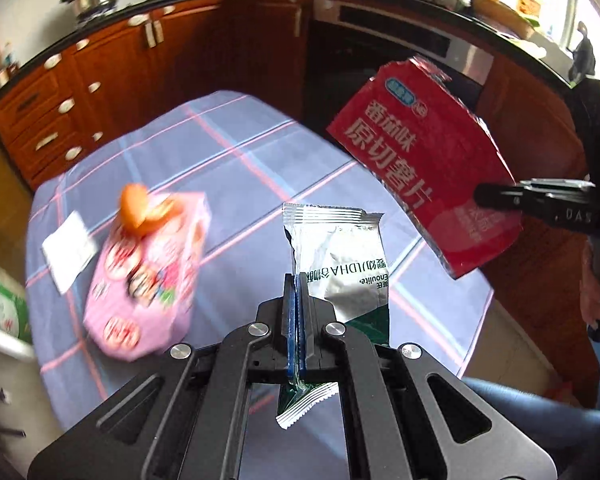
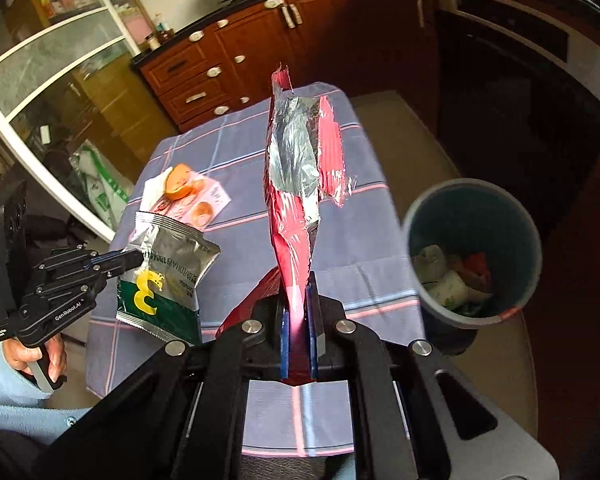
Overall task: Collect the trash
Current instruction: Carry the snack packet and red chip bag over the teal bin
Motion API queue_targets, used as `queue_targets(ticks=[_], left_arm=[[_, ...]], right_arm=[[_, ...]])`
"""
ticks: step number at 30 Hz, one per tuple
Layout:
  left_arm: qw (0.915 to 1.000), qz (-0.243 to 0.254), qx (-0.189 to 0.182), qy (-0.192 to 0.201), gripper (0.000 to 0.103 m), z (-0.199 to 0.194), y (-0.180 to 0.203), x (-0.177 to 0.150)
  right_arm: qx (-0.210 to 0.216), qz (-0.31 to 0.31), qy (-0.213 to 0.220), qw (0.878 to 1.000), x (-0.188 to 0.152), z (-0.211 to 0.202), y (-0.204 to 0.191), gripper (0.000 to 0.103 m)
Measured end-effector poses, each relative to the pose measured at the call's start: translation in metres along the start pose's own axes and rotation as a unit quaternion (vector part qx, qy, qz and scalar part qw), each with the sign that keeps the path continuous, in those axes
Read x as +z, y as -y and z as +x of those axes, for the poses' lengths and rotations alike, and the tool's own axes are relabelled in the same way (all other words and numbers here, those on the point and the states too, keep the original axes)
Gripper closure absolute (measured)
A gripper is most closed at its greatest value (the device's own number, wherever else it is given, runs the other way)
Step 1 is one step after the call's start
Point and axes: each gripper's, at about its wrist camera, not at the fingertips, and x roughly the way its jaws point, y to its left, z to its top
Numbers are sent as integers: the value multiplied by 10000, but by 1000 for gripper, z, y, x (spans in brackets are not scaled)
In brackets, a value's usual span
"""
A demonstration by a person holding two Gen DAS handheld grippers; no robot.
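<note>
A white paper slip lies at the left edge of the worktop, which carries a checked blue cloth. Just beside it lies a pink carton with a piece of orange peel resting on its top end.

The left gripper has its jaws clenched on 1 silver-and-green pouch, held upright above the cloth. In the right wrist view the same pouch shows a yellow numeral 3 and hangs clear of the worktop.

The right gripper has its jaws clenched on the lower end of 1 torn red snack bag, which stands upright with its foil lining exposed. In the left wrist view the red snack bag is raised beyond the right edge of the worktop.

Right of the worktop stands a blue-grey trash bin, open at the top, with crumpled waste inside.
</note>
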Motion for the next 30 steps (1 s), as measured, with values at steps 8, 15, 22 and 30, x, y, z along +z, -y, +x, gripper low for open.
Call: queue_targets(ticks=[8,15,22,30], left_arm=[[9967,473,-603,-271,102,85,83,81],[9918,707,-780,-724,102,163,141,120],[9882,803,-818,-1021,102,218,167,140],[9852,901,-828,-1199,99,245,168,142]], right_arm=[[-943,822,-205,9919,2,-3,103,96],[-1210,1020,-902,9833,6,40,154,96],[-1397,977,-1397,9754,18,75,186,94],[-1273,1065,-1588,9733,31,95,208,52]])
